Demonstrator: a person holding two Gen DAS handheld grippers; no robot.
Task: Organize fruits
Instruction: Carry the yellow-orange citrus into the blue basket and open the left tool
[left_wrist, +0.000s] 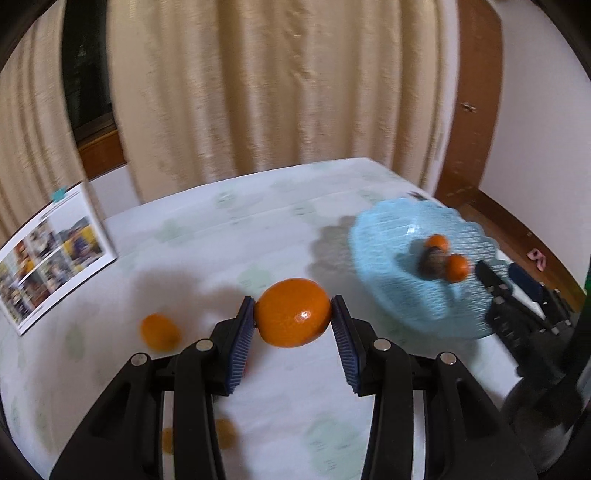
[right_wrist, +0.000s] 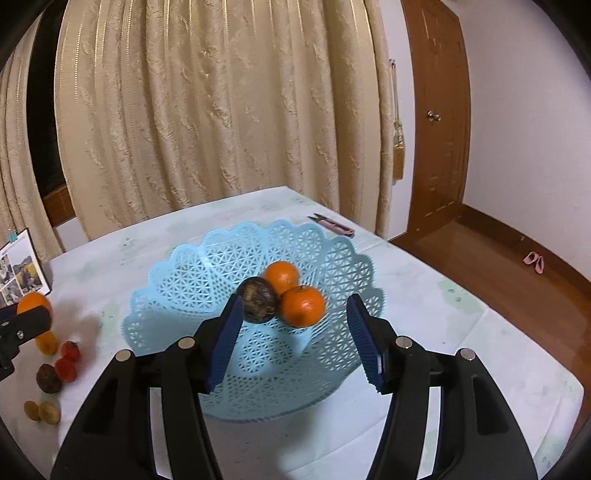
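We are in a home, most likely a living or dining room. Behind the table (right_wrist: 424, 332) hang heavy cream curtains (right_wrist: 221, 110) with a woven pattern and a tasselled tie-back (right_wrist: 398, 147) beside them. To the right stands a brown wooden door (right_wrist: 439, 122) with a round knob, set in a white wall above a wooden floor (right_wrist: 517, 266), where we see a pair of small pink slippers (right_wrist: 534, 261) (a household touch). A pale patterned cloth covers the table, and on it sit a light-blue lattice fruit basket (right_wrist: 184, 280), small pink-handled snips (right_wrist: 332, 223) and what seems to be a propped photo calendar (left_wrist: 55, 254), though blur hides its details.
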